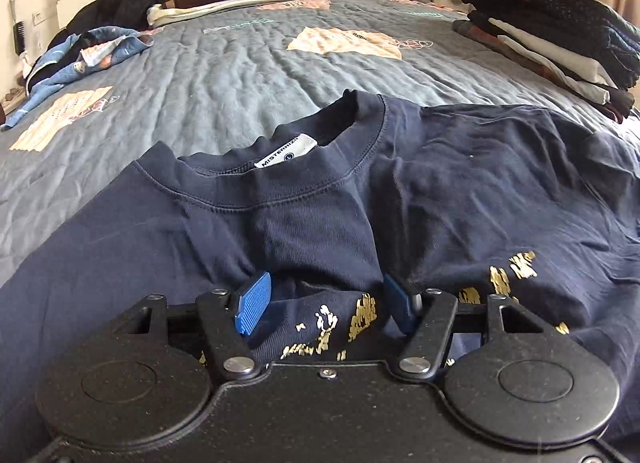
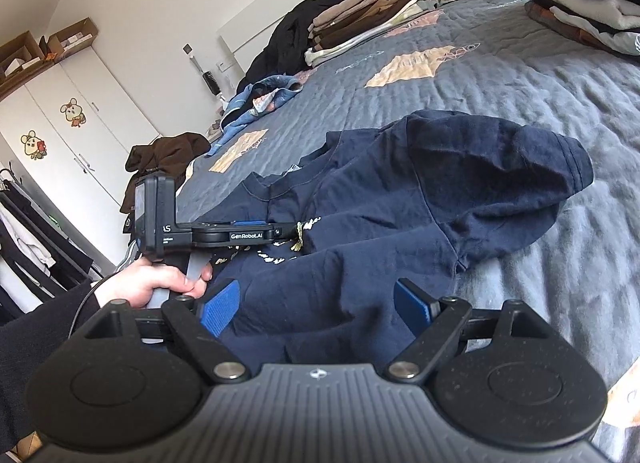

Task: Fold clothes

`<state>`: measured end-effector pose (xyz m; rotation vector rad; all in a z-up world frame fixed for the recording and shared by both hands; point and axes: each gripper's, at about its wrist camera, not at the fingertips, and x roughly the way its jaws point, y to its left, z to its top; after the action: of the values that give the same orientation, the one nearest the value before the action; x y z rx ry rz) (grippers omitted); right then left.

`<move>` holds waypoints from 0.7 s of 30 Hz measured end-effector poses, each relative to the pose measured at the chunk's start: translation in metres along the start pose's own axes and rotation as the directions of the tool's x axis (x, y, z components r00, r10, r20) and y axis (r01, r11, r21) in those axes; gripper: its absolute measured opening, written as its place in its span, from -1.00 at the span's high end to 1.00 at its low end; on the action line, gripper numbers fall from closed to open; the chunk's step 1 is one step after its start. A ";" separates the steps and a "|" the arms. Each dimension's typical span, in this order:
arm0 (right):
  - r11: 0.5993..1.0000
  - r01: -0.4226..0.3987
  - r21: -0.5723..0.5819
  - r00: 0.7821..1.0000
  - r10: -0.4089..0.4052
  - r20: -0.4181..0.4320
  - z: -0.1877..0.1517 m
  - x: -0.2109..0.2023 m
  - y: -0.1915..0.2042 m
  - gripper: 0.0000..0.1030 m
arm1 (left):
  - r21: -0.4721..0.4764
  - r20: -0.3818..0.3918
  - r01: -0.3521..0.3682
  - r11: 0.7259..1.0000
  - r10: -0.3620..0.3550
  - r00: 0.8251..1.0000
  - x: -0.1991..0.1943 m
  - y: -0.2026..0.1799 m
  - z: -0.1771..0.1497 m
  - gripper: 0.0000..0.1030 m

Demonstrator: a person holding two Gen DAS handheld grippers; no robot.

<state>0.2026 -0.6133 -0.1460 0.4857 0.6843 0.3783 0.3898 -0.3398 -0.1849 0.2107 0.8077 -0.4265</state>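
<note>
Navy shirt (image 1: 312,199) bunched between half-open left gripper (image 1: 324,303) at lower centre; right gripper (image 2: 316,303) wide open, empty.

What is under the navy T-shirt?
The navy T-shirt lies on the quilt, which shows all around it. Anything between shirt and quilt is covered.

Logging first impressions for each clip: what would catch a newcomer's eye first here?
A crumpled navy cotton T-shirt with gold print sprawls across the grey quilted bedspread. The left tongs straddle a bunched fold below its collar. Folded clothes stacks sit at the far edges.
</note>
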 end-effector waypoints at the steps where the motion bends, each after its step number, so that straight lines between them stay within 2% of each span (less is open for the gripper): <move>1: 1.000 -0.001 -0.005 1.000 0.001 0.000 0.000 0.001 0.001 -0.63 | 0.001 0.000 -0.001 1.000 0.001 1.000 -0.001 -0.001 0.002 -0.18; 6: 1.000 -0.008 -0.027 1.000 0.008 0.015 0.004 -0.003 0.003 -0.63 | -0.048 0.080 0.016 0.999 -0.012 0.997 -0.047 0.009 0.001 -0.26; 9: 0.999 0.020 -0.026 0.999 -0.019 0.044 0.013 -0.008 -0.006 -0.63 | 0.021 0.102 -0.047 0.999 0.045 0.994 -0.069 0.023 0.006 -0.32; 13: 0.995 0.068 -0.072 0.993 -0.061 0.097 0.043 -0.017 -0.020 -0.63 | 0.025 0.092 -0.095 0.995 0.093 0.991 -0.079 0.063 0.026 -0.32; 15: 0.984 0.096 -0.149 0.989 -0.078 0.122 0.062 -0.020 -0.026 -0.63 | 0.042 0.084 -0.106 0.994 0.102 0.991 -0.077 0.081 0.036 -0.32; 17: 0.957 0.109 -0.268 0.991 -0.082 0.108 0.089 -0.010 -0.033 -0.67 | 0.061 0.081 -0.102 0.993 0.097 0.992 -0.066 0.090 0.046 -0.32; 19: 0.916 0.105 -0.386 0.994 -0.088 0.062 0.117 0.012 -0.035 -0.71 | 0.079 0.078 -0.097 0.992 0.091 0.993 -0.054 0.098 0.057 -0.33; 21: 0.881 0.067 -0.468 0.997 -0.077 -0.003 0.140 0.041 -0.037 -0.71 | 0.094 0.074 -0.074 0.993 0.067 0.995 -0.041 0.107 0.064 -0.33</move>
<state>0.3331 -0.6665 -0.0924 -0.0052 0.6040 0.4626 0.4542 -0.2544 -0.1088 0.3115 0.7093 -0.4044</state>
